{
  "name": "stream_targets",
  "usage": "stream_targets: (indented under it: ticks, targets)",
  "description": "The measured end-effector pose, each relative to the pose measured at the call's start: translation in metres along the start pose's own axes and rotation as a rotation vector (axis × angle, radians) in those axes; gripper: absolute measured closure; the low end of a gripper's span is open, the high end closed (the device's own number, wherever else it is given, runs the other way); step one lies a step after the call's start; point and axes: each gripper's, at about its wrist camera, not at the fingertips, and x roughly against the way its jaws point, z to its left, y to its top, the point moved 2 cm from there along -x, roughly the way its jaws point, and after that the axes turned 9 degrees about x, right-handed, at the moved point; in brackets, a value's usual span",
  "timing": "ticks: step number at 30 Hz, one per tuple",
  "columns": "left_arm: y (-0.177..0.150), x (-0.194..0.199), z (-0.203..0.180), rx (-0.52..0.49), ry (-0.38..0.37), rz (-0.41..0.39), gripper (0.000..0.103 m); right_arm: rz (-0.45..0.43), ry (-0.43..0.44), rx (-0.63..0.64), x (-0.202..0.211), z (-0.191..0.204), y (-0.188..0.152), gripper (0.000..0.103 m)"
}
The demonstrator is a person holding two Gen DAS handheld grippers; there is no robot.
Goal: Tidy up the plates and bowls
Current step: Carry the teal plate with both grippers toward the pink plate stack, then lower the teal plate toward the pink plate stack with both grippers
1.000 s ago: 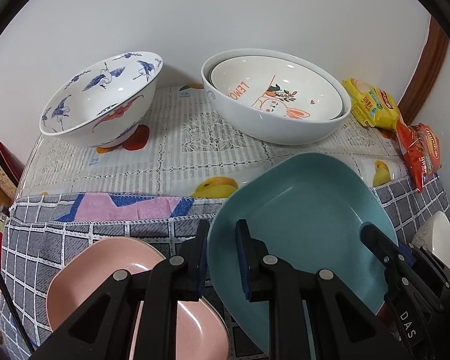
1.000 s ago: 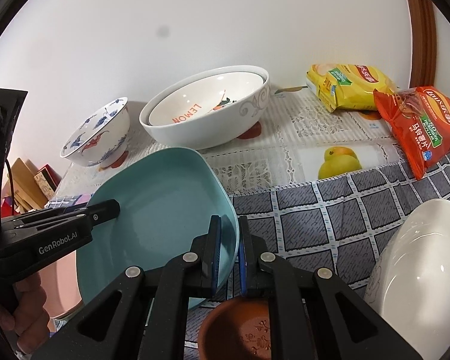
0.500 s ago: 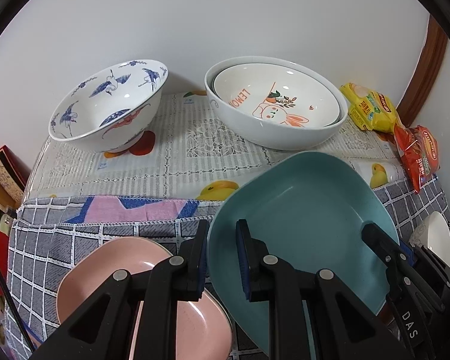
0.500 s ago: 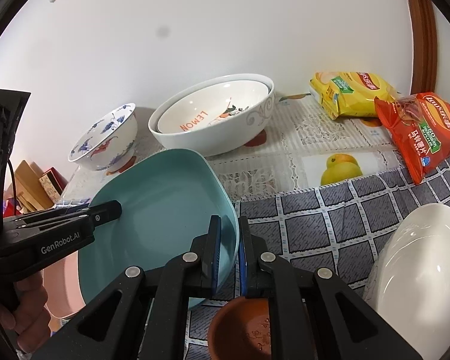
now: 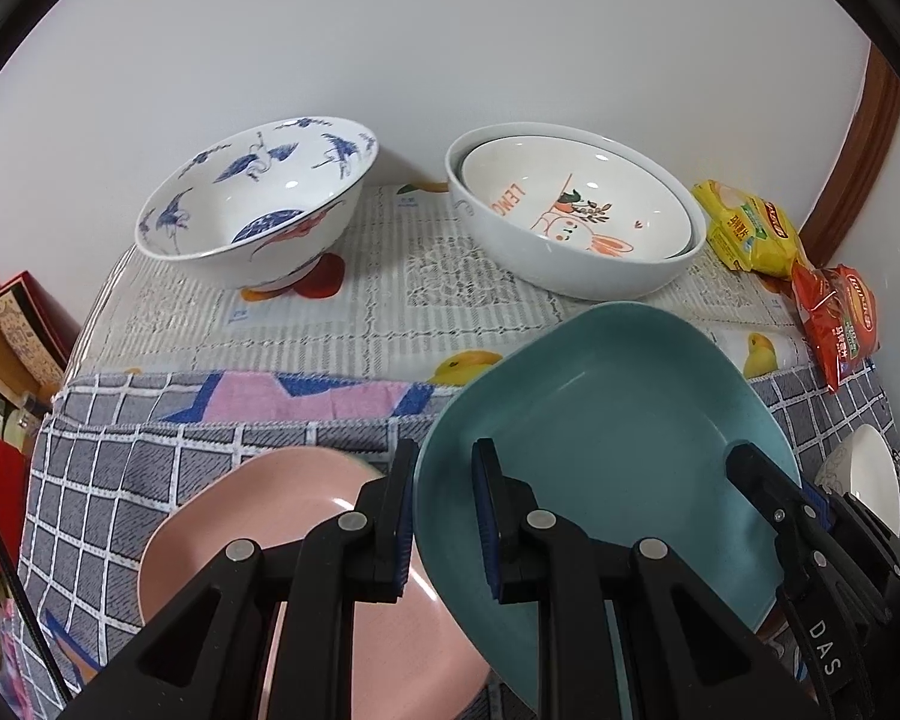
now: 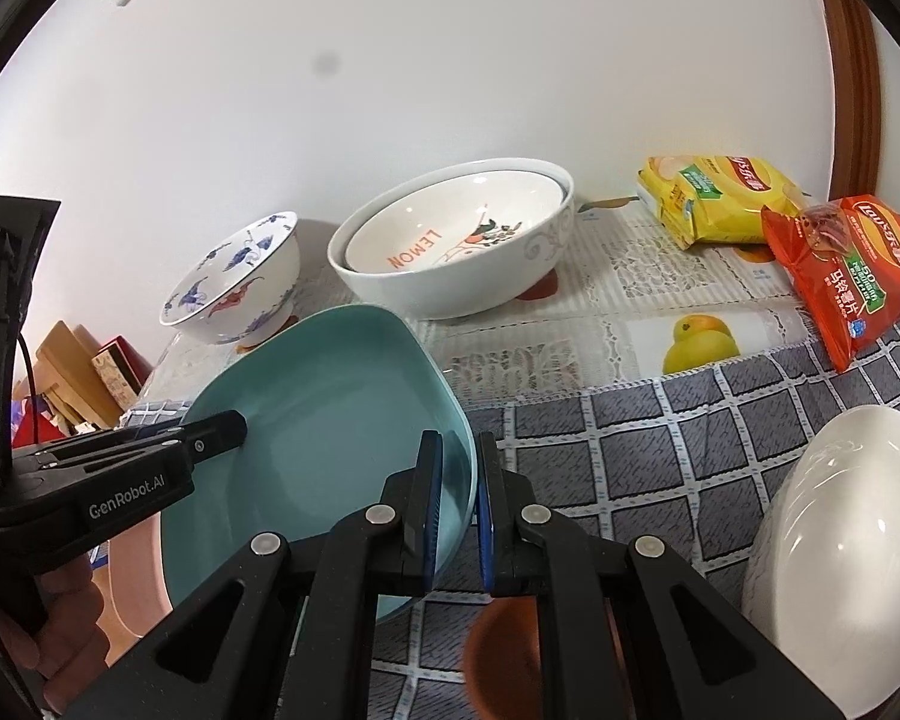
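Note:
A teal square plate [image 5: 618, 444] is held off the table by both grippers. My left gripper [image 5: 444, 516] is shut on its left rim. My right gripper [image 6: 459, 510] is shut on its right rim [image 6: 459, 450]. A pink plate [image 5: 258, 534] lies on the checked cloth just below and left of the teal plate. A blue-and-white crane bowl [image 5: 258, 204] stands at the back left. Two nested white bowls [image 5: 576, 210], the inner one with a LEMON print, stand at the back middle.
A white bowl [image 6: 840, 540] stands at the right and a small brown dish [image 6: 504, 654] lies under my right gripper. Yellow [image 6: 714, 198] and red [image 6: 852, 276] snack bags lie at the back right. Boxes [image 5: 12, 330] stand off the table's left edge.
Both grippers have risen with the teal plate, so the back bowls sit lower in view. More of the pink plate shows beneath it.

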Motion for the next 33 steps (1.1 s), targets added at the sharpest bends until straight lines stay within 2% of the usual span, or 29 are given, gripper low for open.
stream_targets:
  ticks: [11,18,33]
  targets:
    - [-0.005,0.013,0.035,0.039,0.031,-0.015,0.085,0.013,0.022,0.047,0.0,0.036,-0.003,0.092]
    - [-0.009,0.02,0.062,0.05,0.087,-0.035,0.084,0.03,0.066,0.046,-0.005,0.063,-0.003,0.092]
    - [-0.025,0.014,0.121,0.116,0.114,-0.01,0.083,0.086,0.107,0.139,-0.028,0.118,-0.02,0.09]
